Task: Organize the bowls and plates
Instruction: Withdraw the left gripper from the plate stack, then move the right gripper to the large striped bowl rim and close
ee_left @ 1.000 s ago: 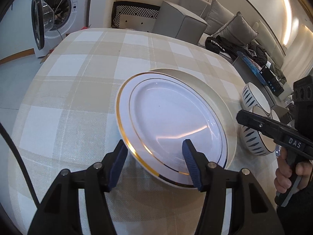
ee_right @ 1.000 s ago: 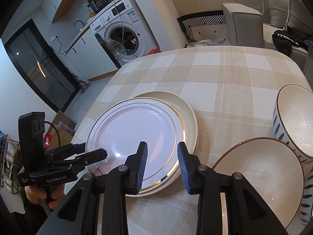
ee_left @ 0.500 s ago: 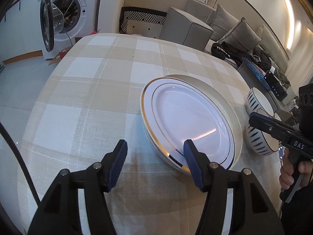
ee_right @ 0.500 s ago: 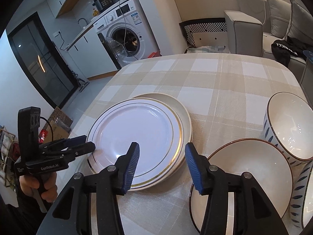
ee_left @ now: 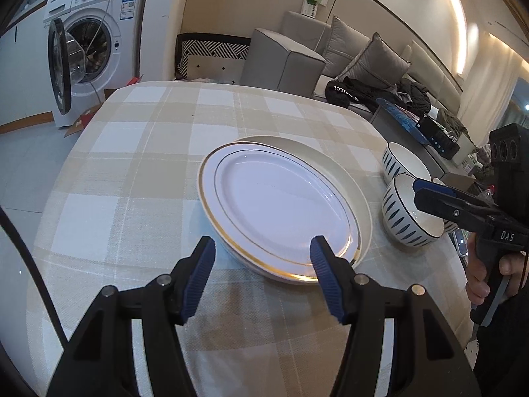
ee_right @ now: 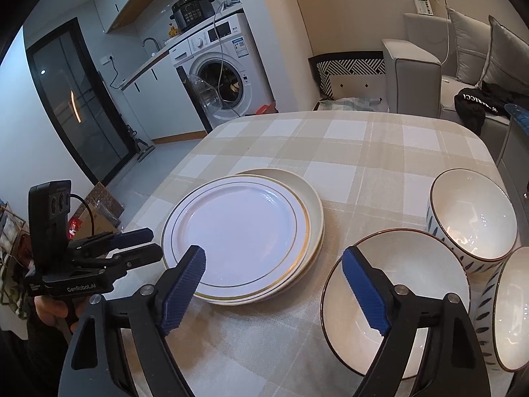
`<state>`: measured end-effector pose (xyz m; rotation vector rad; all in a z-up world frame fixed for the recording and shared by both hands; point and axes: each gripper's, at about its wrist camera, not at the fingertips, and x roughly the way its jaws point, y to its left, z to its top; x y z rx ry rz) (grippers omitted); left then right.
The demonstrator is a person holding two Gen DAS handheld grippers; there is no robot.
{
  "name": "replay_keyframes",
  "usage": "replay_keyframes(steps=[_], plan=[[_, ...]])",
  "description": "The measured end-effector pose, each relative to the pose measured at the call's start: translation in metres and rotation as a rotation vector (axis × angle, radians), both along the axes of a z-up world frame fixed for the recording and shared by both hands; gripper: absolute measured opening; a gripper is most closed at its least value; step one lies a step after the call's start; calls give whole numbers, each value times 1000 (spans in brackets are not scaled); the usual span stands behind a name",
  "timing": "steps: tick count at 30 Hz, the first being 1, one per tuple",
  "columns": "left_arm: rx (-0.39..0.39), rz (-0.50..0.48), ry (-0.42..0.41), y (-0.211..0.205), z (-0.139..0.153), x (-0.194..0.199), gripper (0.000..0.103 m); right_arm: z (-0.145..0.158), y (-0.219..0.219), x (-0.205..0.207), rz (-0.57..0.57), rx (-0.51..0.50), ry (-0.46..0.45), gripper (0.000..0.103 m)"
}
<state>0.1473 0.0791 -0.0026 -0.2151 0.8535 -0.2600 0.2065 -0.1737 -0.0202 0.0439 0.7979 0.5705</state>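
Observation:
A white gold-rimmed plate [ee_left: 281,208] lies stacked on a cream plate [ee_left: 344,178] on the checked table; both show in the right wrist view, the white plate [ee_right: 241,235] over the cream one [ee_right: 310,195]. My left gripper [ee_left: 263,254] is open and empty, just short of the stack's near rim. My right gripper [ee_right: 274,271] is open and empty, between the stack and a brown-rimmed bowl [ee_right: 396,291]. Two more blue-patterned bowls [ee_right: 472,211] [ee_right: 509,311] stand to the right. The left wrist view shows two bowls, one behind the other [ee_left: 406,165] [ee_left: 413,215].
The checked tablecloth [ee_left: 139,172] covers a rounded table. A washing machine [ee_right: 221,76] with its door open stands beyond the far left edge. A grey sofa [ee_left: 357,63] and stool lie behind the table. The left gripper also shows in the right wrist view [ee_right: 139,244].
Both grippers have drawn back from the plate stack. The right gripper has opened from nearly shut to wide. The white plate now lies flat on the cream plate.

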Motion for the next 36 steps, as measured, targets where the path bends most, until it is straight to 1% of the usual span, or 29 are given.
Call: replay_keyframes(steps=[7,13,17,21,27,31,32,33,34,35,36], plan=[[-14,-30,24,-12,-9,12,60,8,-26,-23,-37,7,-25,88],[-21,-56,31,-22,-9,16,60,10,-52,-40,-78,21,-37,88],[-21,-70,29,-29,-8,15,60,8,-68,-45,-112,27,-32,89],[-15,-94,21,-44,-1,12,61,6,-81,-49,-137,40,-24,90],[-12,-145,-10,-75,16,8,64,4,-101,-53,-180,62,-16,91],[19,-180,-20,-101,21,11,66,3,-117,-58,-208,74,-8,91],[31,-186,-28,-108,22,12,70,3,-121,-60,-217,73,-8,91],[41,-190,-40,-114,23,11,78,3,-125,-62,-224,74,-9,91],[43,-198,-61,-120,26,11,79,3,-130,-64,-231,75,-10,91],[47,-211,-76,-126,27,11,82,4,-135,-66,-242,75,-12,91],[50,-220,-84,-131,28,11,89,5,-138,-68,-251,73,-15,91]])
